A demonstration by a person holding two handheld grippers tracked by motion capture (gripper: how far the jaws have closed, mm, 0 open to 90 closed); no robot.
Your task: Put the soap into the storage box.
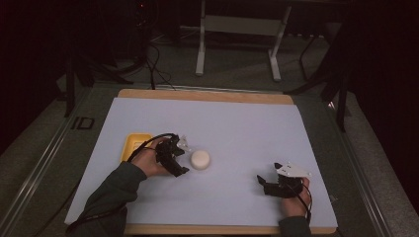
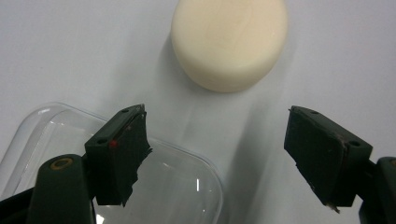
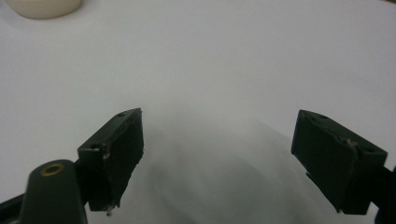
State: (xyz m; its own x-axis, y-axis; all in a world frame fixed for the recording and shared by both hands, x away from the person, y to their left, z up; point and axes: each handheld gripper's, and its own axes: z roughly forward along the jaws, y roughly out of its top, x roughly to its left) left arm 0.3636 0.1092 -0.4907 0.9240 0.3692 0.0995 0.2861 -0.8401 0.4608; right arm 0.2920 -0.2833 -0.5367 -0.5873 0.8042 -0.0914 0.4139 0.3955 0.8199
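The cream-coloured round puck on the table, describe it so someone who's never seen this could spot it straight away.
On the white mat covering the table, look left of centre, just ahead of the left gripper. The cream puck lies there, free of the open jaws. It is round, solid and opaque, unlike the square yellow tray and clear lid nearby.

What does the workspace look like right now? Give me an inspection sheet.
Surface: white sheet on a wooden board.
Job's things: cream round block ahead of the left tongs, untouched; clear lid lies beneath them.
Clutter: yellow tray at the sheet's left.
Grippers: left tongs open, nothing between the jaws; right tongs open over bare sheet.
Cables: black cable loops from the left tongs.
Surroundings: dark floor, white frame legs behind.
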